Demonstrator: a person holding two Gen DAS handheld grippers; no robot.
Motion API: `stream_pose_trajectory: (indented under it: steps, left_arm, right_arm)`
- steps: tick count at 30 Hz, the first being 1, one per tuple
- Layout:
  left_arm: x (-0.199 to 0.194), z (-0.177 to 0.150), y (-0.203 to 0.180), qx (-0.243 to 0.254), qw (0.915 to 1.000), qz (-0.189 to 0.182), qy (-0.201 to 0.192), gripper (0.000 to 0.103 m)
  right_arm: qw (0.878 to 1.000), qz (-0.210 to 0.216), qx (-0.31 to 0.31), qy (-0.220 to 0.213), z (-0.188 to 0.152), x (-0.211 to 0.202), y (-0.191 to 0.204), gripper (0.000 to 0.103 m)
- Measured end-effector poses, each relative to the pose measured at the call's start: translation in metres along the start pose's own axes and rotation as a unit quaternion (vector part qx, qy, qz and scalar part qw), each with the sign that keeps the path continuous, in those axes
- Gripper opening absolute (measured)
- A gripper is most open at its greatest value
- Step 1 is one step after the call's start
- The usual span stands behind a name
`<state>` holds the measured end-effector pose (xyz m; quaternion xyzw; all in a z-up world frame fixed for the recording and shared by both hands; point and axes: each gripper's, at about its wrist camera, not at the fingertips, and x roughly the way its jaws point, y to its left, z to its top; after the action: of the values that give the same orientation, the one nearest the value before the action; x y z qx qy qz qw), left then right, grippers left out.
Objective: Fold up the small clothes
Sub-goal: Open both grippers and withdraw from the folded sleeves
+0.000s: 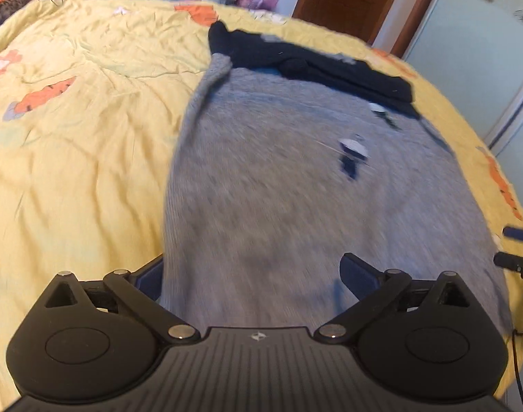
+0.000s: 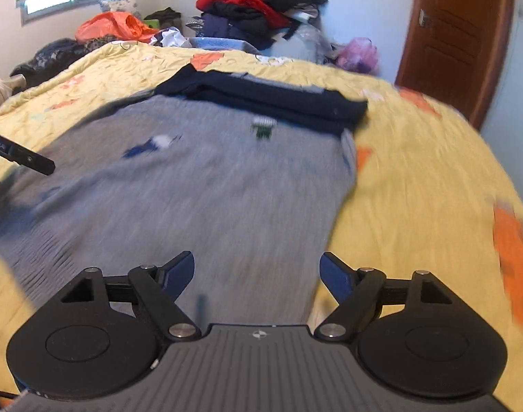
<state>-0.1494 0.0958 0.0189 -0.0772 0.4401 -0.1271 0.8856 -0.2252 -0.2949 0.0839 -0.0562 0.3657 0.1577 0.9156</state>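
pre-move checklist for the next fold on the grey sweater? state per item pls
1. Left gripper open, nothing pinched: ok.
2. Right gripper open, nothing pinched: ok.
3. Grey sweater spread on the yellow quilt: ok, left edge looks rolled.
4. Dark folded part lying across the sweater's far end: ok.
5. Near hem position: cannot tell, hidden under both grippers.
6. Image sharpness for aiming: not ok, both views motion-blurred.
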Motion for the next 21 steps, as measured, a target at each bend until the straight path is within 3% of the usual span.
stream_pose_trajectory:
  steps: [5,12,17,21]
  left_arm:
    - [-0.028,-0.036,-0.002,-0.003,1.0000,0.002,0.002,0.103]
    - [-0.071,-0.074,0.021,-0.001,0.9995,0.028,0.014,0.103]
    - [-0.087,-0.077,0.035,-0.004,0.9987,0.051,0.006,0.103]
    - [-0.072,-0.063,0.036,-0.014,0.9980,0.062,0.000,0.103]
  right_arm:
    - [0.999,-0.002,0.049,-0.005,-0.043,-0.027,-0.007,0.079]
    - [0.991,0.032,0.122,-0.043,-0.069,-0.046,-0.012,0.076]
    - [0.987,0.039,0.147,-0.047,-0.079,-0.046,-0.007,0.076]
    - [0.984,0.036,0.164,-0.056,-0.084,-0.041,0.000,0.076]
